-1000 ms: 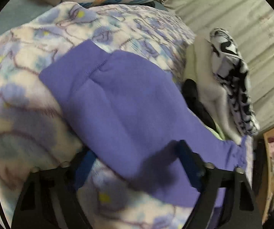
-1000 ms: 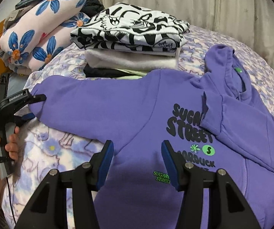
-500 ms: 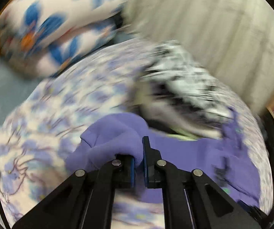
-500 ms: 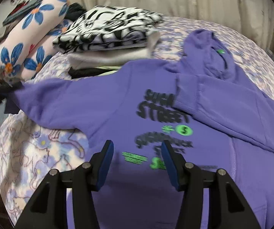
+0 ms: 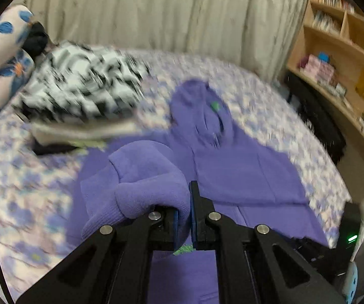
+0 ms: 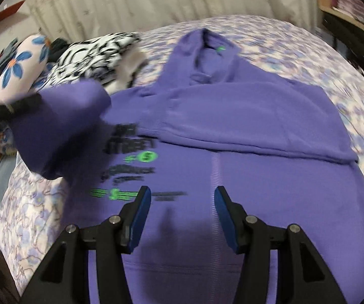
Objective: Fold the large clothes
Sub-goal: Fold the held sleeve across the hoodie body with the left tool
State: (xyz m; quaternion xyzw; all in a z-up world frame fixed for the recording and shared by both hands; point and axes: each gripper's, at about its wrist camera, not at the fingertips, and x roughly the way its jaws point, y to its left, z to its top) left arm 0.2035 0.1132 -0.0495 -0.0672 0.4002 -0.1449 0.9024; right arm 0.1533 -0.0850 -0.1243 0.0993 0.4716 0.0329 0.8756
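A purple hoodie [image 6: 232, 177] with black and green print lies face up on the bed; one sleeve [image 6: 245, 126] is folded across its chest. My left gripper [image 5: 184, 215] is shut on the cuff of the other sleeve [image 5: 141, 185] and holds it raised over the hoodie's body; it also shows in the right wrist view [image 6: 55, 116] at the left. My right gripper [image 6: 182, 215] is open and empty, hovering over the hoodie's lower front.
A stack of folded clothes topped by a black-and-white garment [image 5: 85, 88] sits at the back left. Flowered pillows [image 6: 22, 63] lie beside it. A wooden bookshelf [image 5: 341, 58] stands right of the bed; a curtain [image 5: 156, 12] hangs behind.
My left gripper closed on the sleeve cuff, lifted it and carried it right over the hoodie. My right gripper stayed open and moved right along the hoodie's lower front.
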